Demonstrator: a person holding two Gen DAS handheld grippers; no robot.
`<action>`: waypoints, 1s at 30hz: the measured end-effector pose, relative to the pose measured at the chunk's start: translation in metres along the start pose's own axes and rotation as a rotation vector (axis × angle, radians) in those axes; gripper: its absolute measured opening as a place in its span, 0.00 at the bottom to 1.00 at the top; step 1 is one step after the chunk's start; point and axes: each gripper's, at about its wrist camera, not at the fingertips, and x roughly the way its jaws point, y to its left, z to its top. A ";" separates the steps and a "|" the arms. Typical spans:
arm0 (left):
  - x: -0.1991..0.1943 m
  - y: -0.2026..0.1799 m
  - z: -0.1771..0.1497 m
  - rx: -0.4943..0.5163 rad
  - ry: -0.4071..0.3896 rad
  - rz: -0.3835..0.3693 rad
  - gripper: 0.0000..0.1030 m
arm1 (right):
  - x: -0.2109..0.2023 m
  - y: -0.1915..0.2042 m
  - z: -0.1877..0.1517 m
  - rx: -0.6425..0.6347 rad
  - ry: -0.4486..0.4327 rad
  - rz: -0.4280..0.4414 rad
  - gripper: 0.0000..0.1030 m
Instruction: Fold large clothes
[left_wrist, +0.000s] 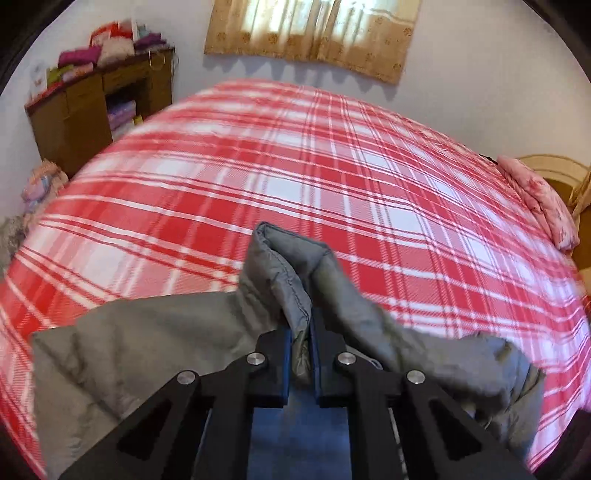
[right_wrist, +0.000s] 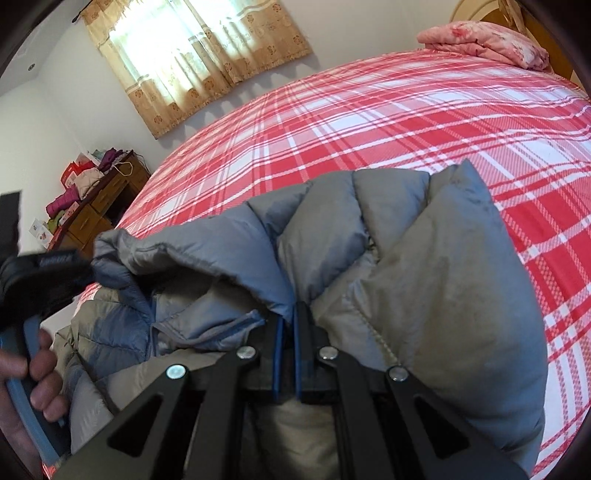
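Observation:
A grey padded jacket (left_wrist: 140, 332) hangs in both grippers above a bed with a red and white plaid cover (left_wrist: 295, 166). My left gripper (left_wrist: 301, 328) is shut on a fold of the jacket's edge, which sticks up between the fingers. My right gripper (right_wrist: 290, 317) is shut on another edge of the jacket (right_wrist: 443, 295), whose quilted bulk bulges around the fingers. The left gripper (right_wrist: 40, 273) and the hand holding it show at the left of the right wrist view, pinching the jacket's far end. The jacket's lower part is hidden below both views.
A wooden cabinet (left_wrist: 92, 110) piled with folded clothes stands left of the bed against the wall. A folded pink quilt (left_wrist: 535, 199) lies at the bed's right end by a wooden headboard (left_wrist: 554, 166). A curtained window (left_wrist: 314, 33) is behind the bed.

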 end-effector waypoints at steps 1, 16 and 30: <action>-0.008 0.002 -0.006 0.021 -0.013 0.009 0.07 | 0.000 0.000 0.000 0.000 0.001 0.001 0.03; -0.008 0.061 -0.082 -0.126 -0.039 0.096 0.07 | -0.019 0.000 0.005 -0.045 0.037 -0.001 0.13; -0.011 0.060 -0.084 -0.108 -0.039 0.082 0.07 | 0.032 0.040 0.033 -0.059 0.101 -0.116 0.17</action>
